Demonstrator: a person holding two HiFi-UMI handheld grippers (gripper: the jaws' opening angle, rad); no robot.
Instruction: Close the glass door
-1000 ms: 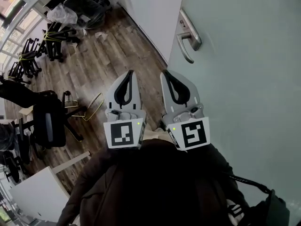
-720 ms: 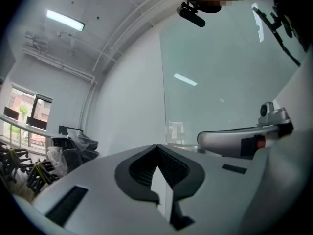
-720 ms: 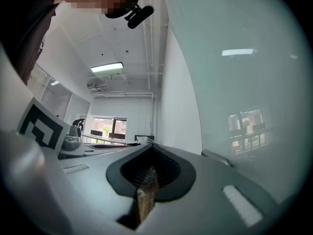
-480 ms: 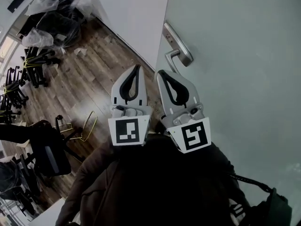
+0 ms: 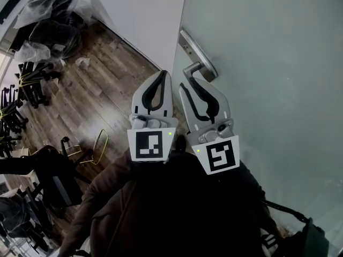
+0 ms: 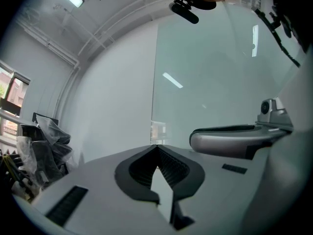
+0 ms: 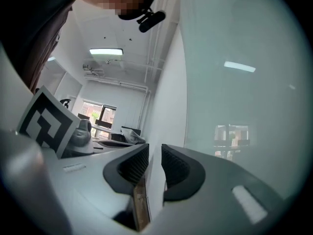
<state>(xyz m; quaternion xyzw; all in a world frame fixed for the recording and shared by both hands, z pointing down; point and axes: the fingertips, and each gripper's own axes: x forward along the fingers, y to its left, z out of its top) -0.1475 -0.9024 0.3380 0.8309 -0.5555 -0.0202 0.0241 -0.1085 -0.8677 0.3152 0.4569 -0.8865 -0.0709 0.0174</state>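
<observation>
Black ribbed pads of the right gripper (image 7: 155, 151) stand apart, having just been opening; nothing sits between them. Left gripper (image 6: 157, 148) is clenched, tips meeting, empty. Each carries a cube with a black-and-white square marker (image 5: 149, 145), a coded block pattern. In the head view the right gripper's tips sit just under the brushed-metal lever handle (image 5: 199, 68); contact possible, hard to tell. The handle is on the frosted pale-green glass door (image 5: 268, 90), which fills the right side, its edge beside a white wall (image 5: 144, 15). Brown wood-plank floor (image 5: 91, 106) to the left, with black office chairs (image 5: 21, 84) bunched there.
</observation>
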